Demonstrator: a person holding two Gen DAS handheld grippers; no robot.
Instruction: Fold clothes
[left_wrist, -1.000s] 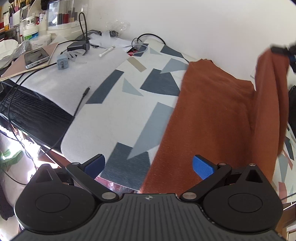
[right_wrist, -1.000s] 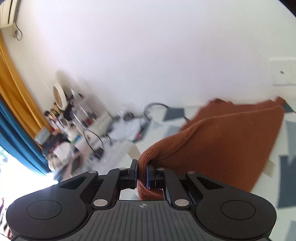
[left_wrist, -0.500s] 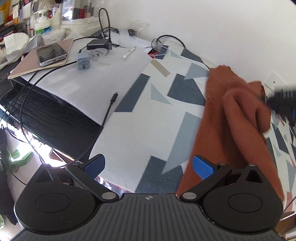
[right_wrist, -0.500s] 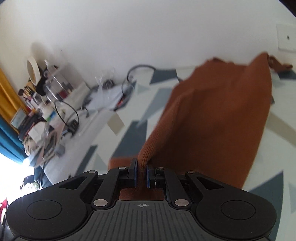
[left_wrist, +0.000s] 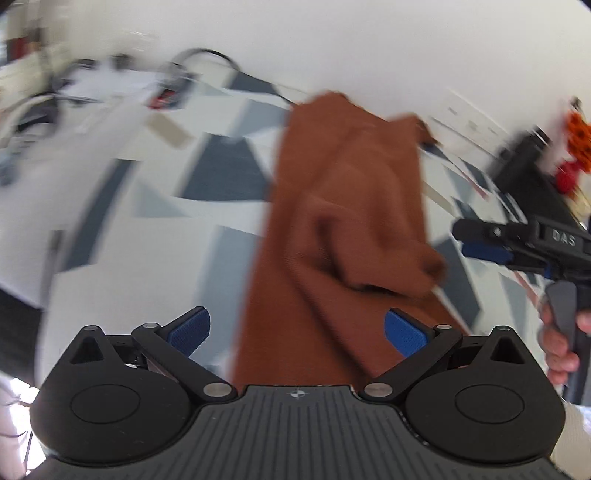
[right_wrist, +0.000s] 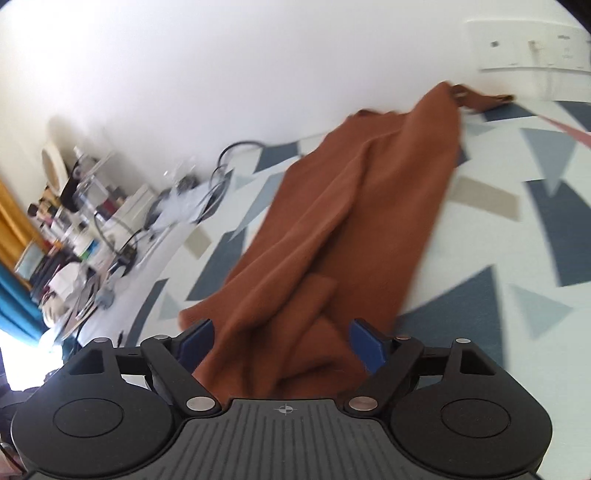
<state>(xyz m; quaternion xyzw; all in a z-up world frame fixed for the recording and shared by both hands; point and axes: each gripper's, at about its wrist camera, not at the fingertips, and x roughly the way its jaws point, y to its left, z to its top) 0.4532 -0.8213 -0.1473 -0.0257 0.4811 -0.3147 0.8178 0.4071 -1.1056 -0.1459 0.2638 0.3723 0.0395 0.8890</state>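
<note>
A rust-brown knitted garment (left_wrist: 332, 229) lies lengthwise on a white cloth with grey and blue triangles (left_wrist: 155, 192), one side folded over onto itself in a loose bunch. My left gripper (left_wrist: 297, 328) is open above its near end, its blue pads apart from the fabric. In the right wrist view the same garment (right_wrist: 354, 221) stretches away toward the wall. My right gripper (right_wrist: 282, 341) has its jaws opening, the fabric lying loose between and below the blue pads. The right gripper (left_wrist: 480, 243) also shows at the right of the left wrist view, held by a hand (left_wrist: 557, 343).
Cables (right_wrist: 221, 162), small boxes and desk clutter (right_wrist: 74, 229) crowd the far left end of the table. A white wall with a socket plate (right_wrist: 528, 44) runs behind. Red and orange objects (left_wrist: 572, 147) sit at the far right.
My right gripper came down and let go of the garment's edge, which dropped onto the rest of the fabric. The left gripper swung right over the garment, still open.
</note>
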